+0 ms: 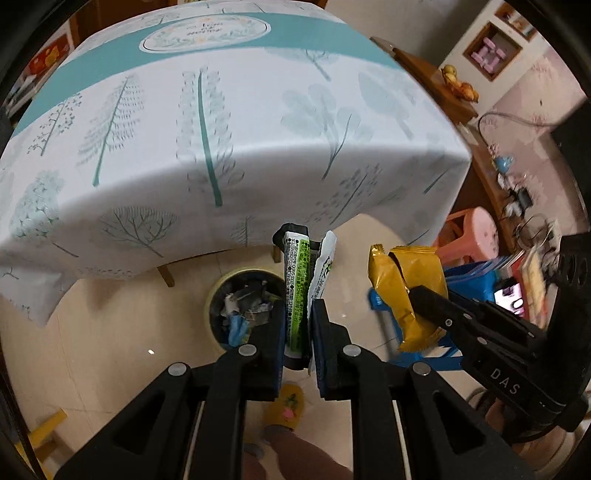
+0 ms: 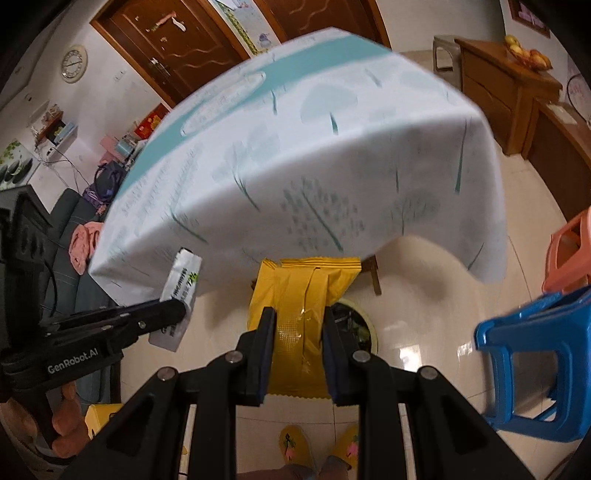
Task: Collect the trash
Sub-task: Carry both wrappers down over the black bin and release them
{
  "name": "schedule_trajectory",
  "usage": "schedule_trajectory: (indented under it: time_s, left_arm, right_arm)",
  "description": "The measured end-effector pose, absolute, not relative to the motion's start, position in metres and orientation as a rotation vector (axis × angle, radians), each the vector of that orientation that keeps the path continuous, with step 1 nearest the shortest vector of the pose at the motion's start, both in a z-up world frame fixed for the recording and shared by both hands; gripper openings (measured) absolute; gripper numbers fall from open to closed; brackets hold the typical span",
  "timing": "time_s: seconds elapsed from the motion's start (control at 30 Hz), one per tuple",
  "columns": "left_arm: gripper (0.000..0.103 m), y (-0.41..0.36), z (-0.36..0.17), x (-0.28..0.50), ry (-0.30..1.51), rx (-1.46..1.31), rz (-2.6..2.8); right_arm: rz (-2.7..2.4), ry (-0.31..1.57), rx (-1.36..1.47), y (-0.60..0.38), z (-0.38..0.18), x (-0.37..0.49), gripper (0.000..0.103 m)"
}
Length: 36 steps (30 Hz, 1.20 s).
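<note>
Wrappers [image 1: 297,295] (clamped) inside hand-held grippers [image 1: 298,317].

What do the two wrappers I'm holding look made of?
Yellow wrapper: likely glossy plastic film, judging by its sheen, crimped serrated ends and creases. Green-and-white wrapper: probably thin printed plastic film, flattened and folded between the pads.

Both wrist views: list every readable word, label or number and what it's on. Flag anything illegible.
"DAS" – on the body of the right gripper, seen in the left wrist view.
"GenRobot.AI" – on the body of the left gripper, seen in the right wrist view.
Green-and-white wrapper: small print, too fine to read.
Oval emblem on the tablecloth: lettering blurred.
Wall clock: numerals too small.
Yellow wrapper: no text visible.
</note>
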<state>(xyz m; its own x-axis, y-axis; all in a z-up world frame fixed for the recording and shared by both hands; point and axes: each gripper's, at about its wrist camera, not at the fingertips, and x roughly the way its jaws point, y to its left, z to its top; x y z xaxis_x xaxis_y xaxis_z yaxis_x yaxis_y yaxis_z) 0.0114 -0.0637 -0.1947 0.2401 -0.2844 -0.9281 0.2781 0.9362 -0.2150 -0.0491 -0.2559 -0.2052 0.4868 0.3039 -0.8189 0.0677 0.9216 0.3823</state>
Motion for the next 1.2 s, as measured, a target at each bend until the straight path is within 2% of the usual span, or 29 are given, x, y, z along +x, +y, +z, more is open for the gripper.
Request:
schedule_trajectory:
  time_s: [0.37,0.6,0.77,1.0,1.1,1.2]
  left_arm:
    - [0.013,-0.044,-0.313,0.016,1.301,-0.008,-0.361]
    - [0.018,-0.048,-0.381,0.027,1.317,0.002,-0.397]
    - [0.027,-0.047,-0.412,0.031,1.302,0.004,-0.426]
    - [0.042,-0.039,-0.438,0.034,1.292,0.009,-0.444]
    - [0.045,-0.032,-0.448,0.036,1.3,-0.001,-0.441]
    - [0.054,-0.028,-0.452,0.035,1.306,-0.007,-0.432]
  right_arm:
    - [0.086,1.092,0.405,-0.235,-0.316,-0.044,0.023]
    - [0.073,1.112,0.406,-0.226,-0.382,-0.037,0.024]
    - [0.072,1.132,0.388,-0.222,-0.421,-0.031,0.024]
    - [0.083,1.142,0.381,-0.214,-0.446,-0.024,0.024]
    - [0.087,1.152,0.381,-0.211,-0.454,-0.02,0.024]
    - [0.098,1.169,0.374,-0.209,-0.465,-0.018,0.025]
